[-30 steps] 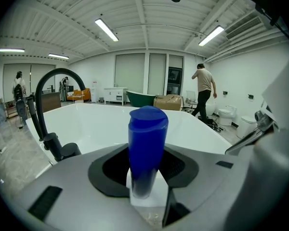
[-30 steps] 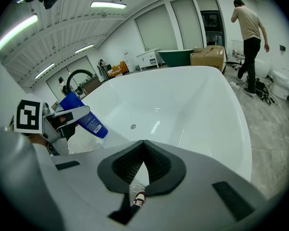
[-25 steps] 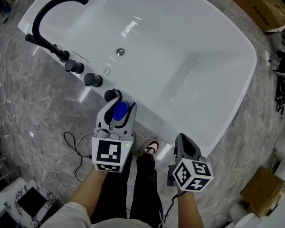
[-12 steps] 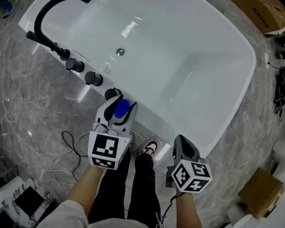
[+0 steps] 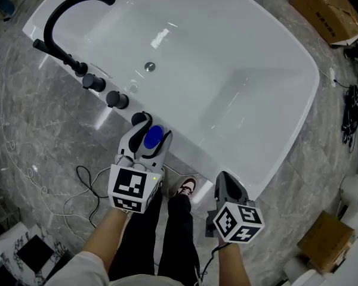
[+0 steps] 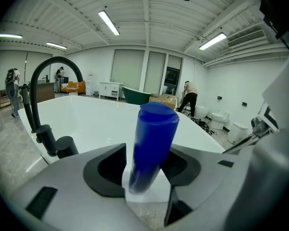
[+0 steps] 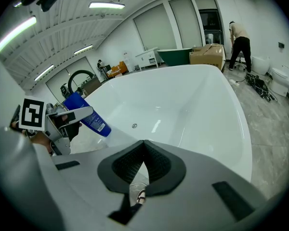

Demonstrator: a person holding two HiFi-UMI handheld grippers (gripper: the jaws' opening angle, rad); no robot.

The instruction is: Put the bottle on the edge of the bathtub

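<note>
A blue bottle (image 5: 152,136) stands tilted on the near rim of the white bathtub (image 5: 194,154), just right of the black tap knobs. My left gripper (image 5: 150,130) sits around it; its jaws have just been opening, and they stand open with the bottle (image 6: 151,148) between the pads, a gap showing on the left side. In the right gripper view the bottle (image 7: 86,115) leans between the left gripper's fingers (image 7: 55,114). My right gripper (image 5: 228,186) hangs shut and empty over the floor beside the tub's near corner, its pads meeting (image 7: 143,165).
A black curved faucet (image 5: 65,16) and round knobs (image 5: 116,100) line the tub's left rim. Cables (image 5: 59,195) lie on the grey marble floor. Cardboard boxes (image 5: 328,5) (image 5: 328,237) stand at the right. The person's shoe (image 5: 191,186) is below the tub.
The left gripper's jaws have spread a little wider round the blue bottle. Both hands have stayed almost where they were.
</note>
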